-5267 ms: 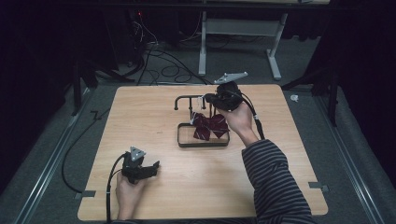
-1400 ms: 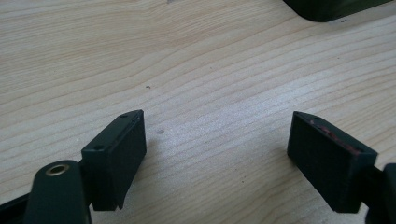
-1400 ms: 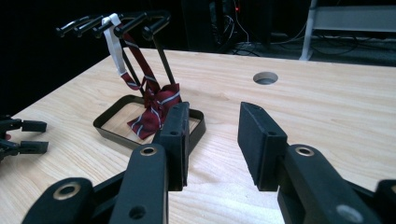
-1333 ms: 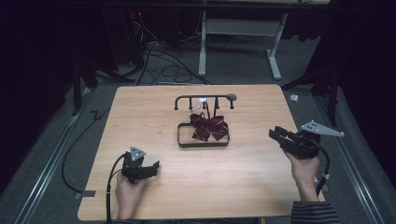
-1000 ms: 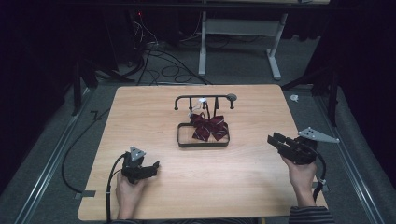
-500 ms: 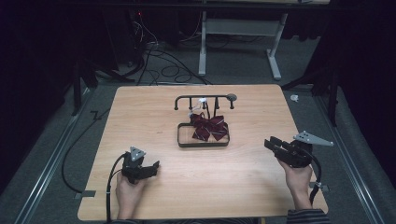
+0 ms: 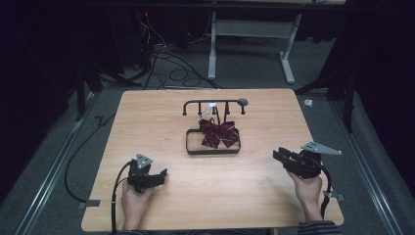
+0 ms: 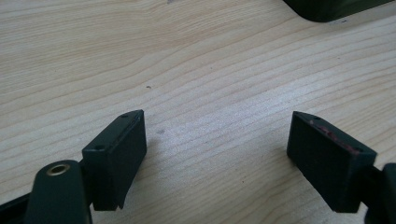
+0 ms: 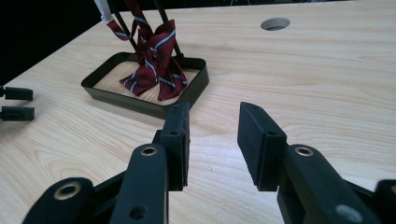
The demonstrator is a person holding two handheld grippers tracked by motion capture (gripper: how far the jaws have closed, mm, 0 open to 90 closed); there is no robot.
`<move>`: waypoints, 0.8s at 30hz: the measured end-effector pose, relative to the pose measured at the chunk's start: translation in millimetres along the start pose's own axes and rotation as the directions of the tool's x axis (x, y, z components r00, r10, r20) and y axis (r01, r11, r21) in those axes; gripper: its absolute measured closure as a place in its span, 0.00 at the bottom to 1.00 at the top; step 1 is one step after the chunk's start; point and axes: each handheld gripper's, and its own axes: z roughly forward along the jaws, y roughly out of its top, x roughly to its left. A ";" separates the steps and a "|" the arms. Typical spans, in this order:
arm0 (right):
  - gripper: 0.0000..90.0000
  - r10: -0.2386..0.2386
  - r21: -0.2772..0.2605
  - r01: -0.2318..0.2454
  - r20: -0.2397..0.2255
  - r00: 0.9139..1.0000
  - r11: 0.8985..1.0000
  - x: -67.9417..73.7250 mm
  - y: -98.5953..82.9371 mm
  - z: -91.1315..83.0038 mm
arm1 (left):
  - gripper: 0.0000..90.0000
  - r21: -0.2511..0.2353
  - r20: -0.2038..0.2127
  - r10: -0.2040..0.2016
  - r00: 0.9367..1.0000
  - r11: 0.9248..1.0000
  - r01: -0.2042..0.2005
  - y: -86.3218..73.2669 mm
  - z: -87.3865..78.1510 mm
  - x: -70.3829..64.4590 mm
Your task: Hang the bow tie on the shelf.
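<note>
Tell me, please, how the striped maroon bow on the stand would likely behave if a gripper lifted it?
The bow looks like soft fabric, so probably floppy and light. Its folds droop into the tray, so it may sag. It hangs by the rack, so it might snag.

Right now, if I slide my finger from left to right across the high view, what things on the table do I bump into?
Left gripper with the hand holding it → black stand with its tray → dark red striped bow hanging on the stand over the tray → right gripper, fingers apart, held near the table's right edge.
</note>
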 end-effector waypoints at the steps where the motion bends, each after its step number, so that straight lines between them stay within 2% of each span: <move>1: 0.73 -0.001 0.004 0.001 0.001 1.000 1.000 0.3 -1.2 1.8 | 0.23 0.000 0.001 0.000 1.000 1.000 0.000 0.0 0.0 0.0; 24: 0.73 -0.017 0.094 0.015 0.022 1.000 0.995 7.9 -21.0 30.9 | 0.23 0.000 0.001 0.000 1.000 1.000 0.000 0.0 0.0 0.0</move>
